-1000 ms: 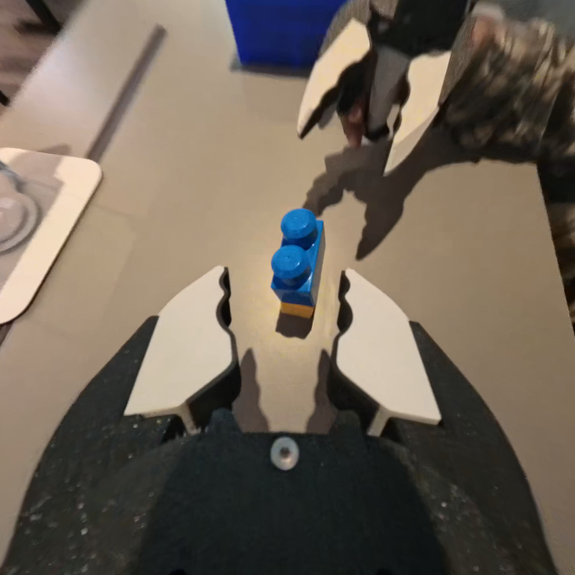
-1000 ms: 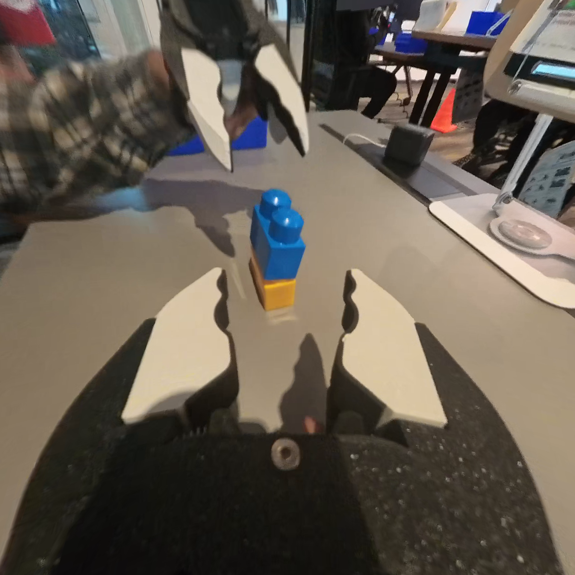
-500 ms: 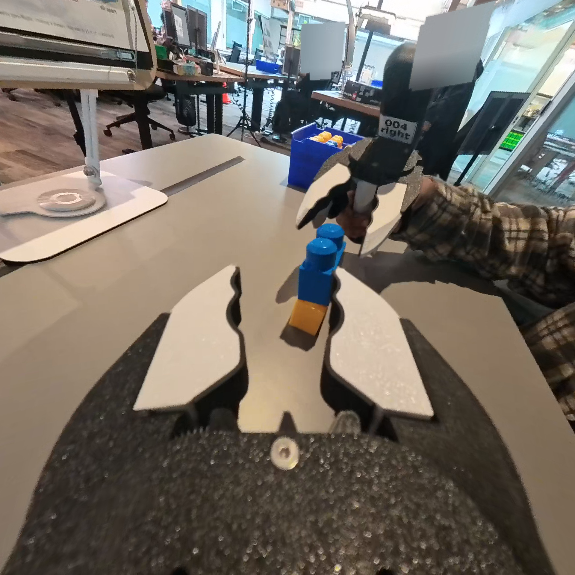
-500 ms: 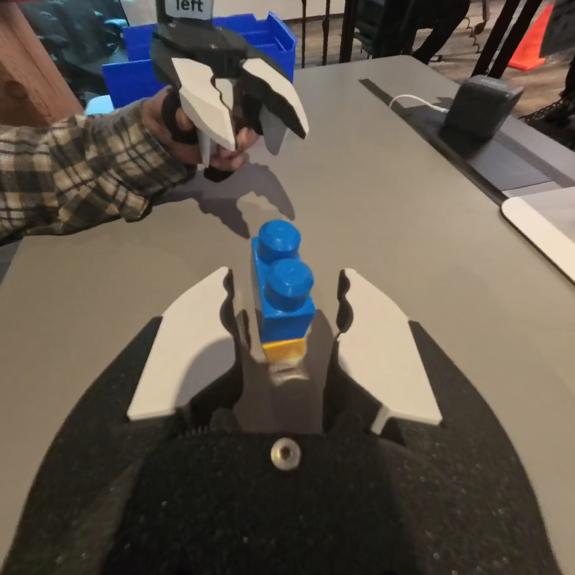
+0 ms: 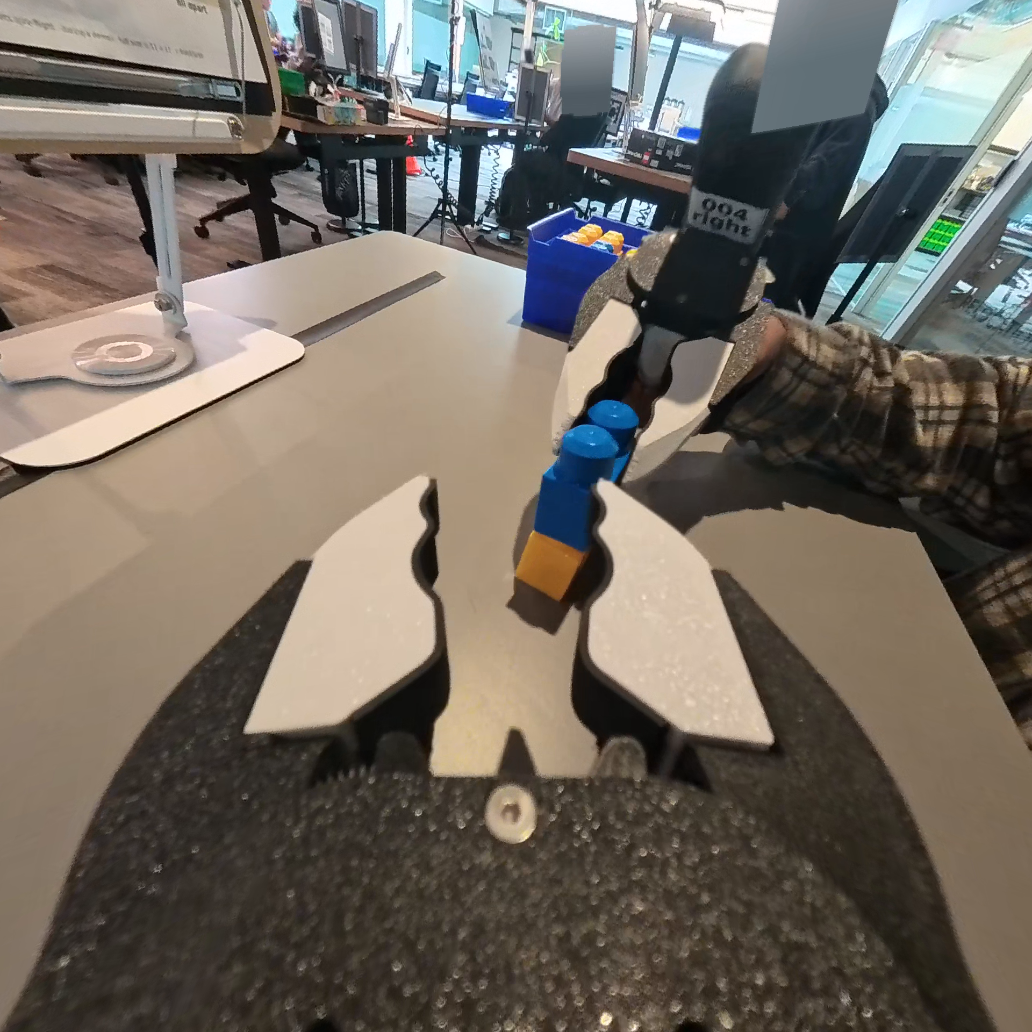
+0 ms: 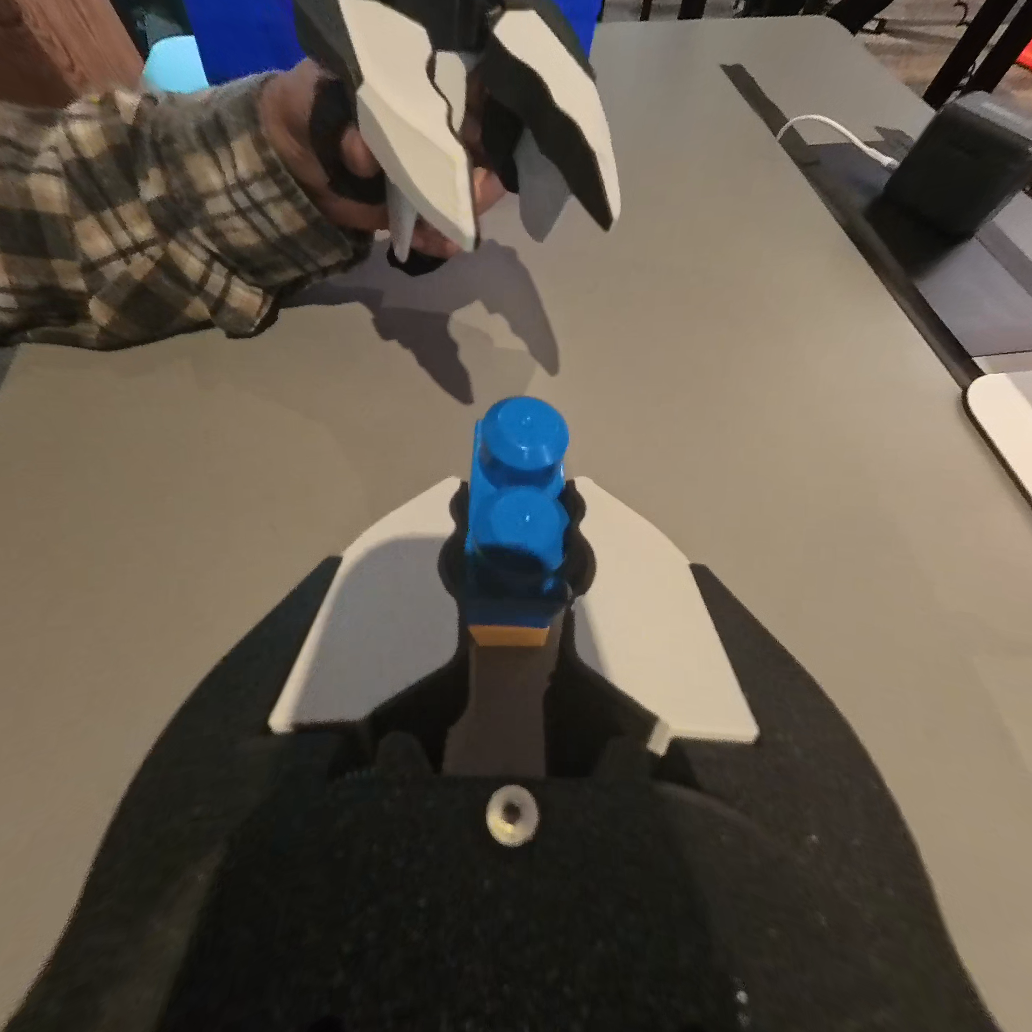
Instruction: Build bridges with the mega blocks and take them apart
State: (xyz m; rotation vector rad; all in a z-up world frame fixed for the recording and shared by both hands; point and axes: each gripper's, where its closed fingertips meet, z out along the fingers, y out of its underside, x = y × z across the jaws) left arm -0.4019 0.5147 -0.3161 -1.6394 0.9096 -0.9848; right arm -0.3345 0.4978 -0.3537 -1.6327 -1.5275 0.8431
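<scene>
Left tool (image 5: 515, 491) and right tool (image 6: 516, 491) — each with two white, wavy-edged fingers (image 5: 357, 614) on a black, speckled foam-textured body bearing one silver screw (image 5: 509, 825). Plaid flannel sleeves (image 5: 893, 413) — brown, cream, dark — cover both arms.

A white label (image 5: 724, 214) with print sits on the right tongs' (image 5: 603, 441) handle.

A blue plastic two-stud mega block (image 6: 516, 519) sits pressed on top of a shorter orange plastic block (image 5: 550, 565), the pair standing upright as a small stack on the grey table. Both round studs point up, in line with the right wrist view.
</scene>
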